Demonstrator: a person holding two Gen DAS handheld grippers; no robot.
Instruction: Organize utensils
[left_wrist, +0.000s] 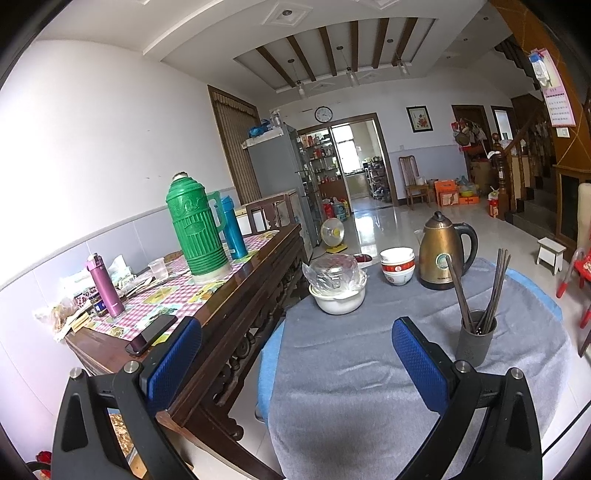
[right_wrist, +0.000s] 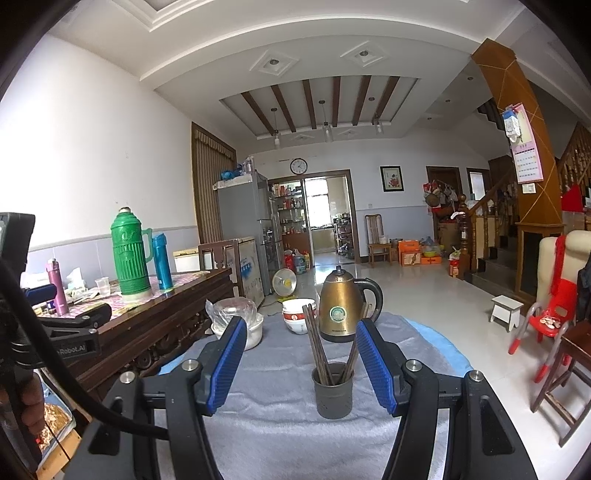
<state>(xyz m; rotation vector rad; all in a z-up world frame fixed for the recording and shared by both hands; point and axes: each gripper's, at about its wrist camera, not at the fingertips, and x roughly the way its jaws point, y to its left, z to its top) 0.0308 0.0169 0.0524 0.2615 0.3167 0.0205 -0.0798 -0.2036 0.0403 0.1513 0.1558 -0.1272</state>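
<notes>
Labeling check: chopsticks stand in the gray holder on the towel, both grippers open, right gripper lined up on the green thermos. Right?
One error: the right gripper lines up on the gray holder with the chopsticks, not the green thermos on the side table, per the right wrist view. The left gripper is open too.

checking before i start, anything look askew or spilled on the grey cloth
Nothing spilled or knocked over. The chopsticks stand splayed in the upright dark holder, leaning in two bunches. The kettle and stacked bowls sit upright.
</notes>
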